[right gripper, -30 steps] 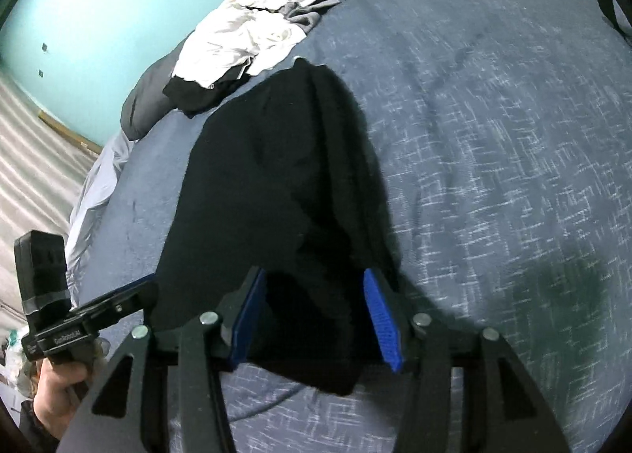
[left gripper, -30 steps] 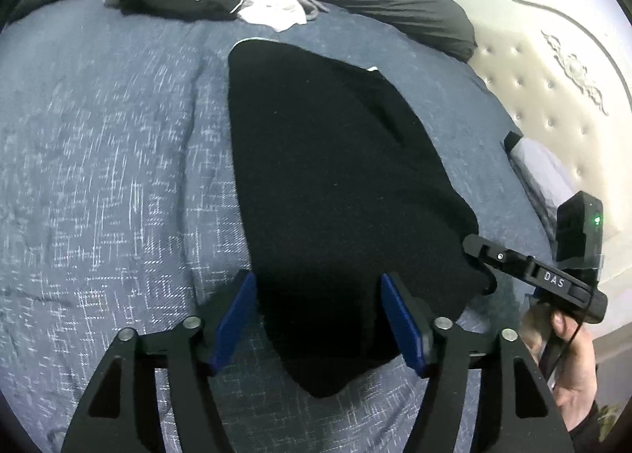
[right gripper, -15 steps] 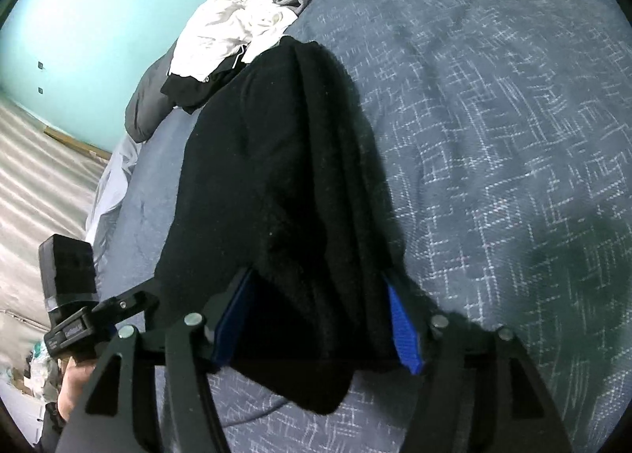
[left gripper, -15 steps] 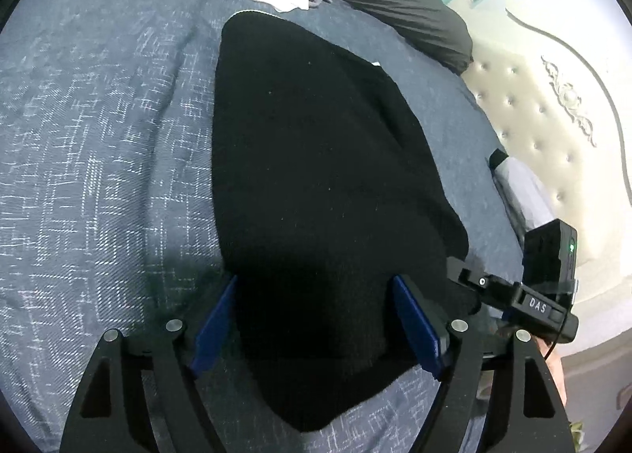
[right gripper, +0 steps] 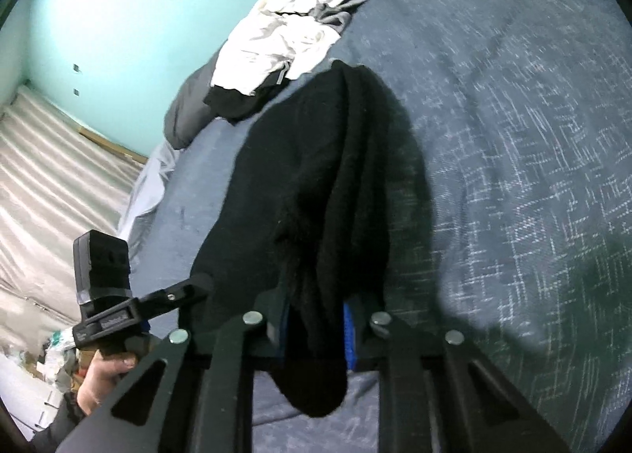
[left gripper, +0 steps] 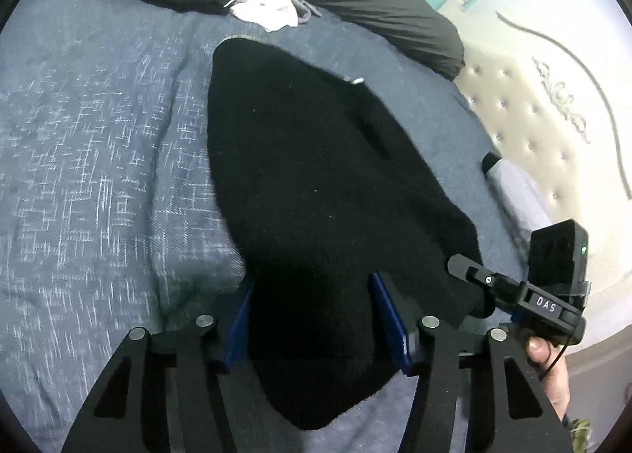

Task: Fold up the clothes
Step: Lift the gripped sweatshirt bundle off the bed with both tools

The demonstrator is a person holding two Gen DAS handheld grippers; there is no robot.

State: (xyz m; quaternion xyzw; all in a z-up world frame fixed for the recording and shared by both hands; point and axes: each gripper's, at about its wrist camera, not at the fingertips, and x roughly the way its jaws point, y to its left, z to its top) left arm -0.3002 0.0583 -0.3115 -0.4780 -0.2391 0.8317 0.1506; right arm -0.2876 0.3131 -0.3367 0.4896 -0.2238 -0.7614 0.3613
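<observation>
Black knitted garment (left gripper: 316,184) lies lengthwise on the blue-grey woven bedspread (left gripper: 98,160). Right gripper (right gripper: 316,324), jaws narrow, pinches its near edge; left gripper (left gripper: 312,318), jaws wide, straddles that edge, apparently to lift evenly for folding.

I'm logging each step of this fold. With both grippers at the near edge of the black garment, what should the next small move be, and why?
Probably lift the near edge and carry it toward the far end. The right gripper has pinched a bunch of the black garment, and the left gripper has fabric between its pads, though its grip looks looser. The far part lies flat on the blue bedspread.
</observation>
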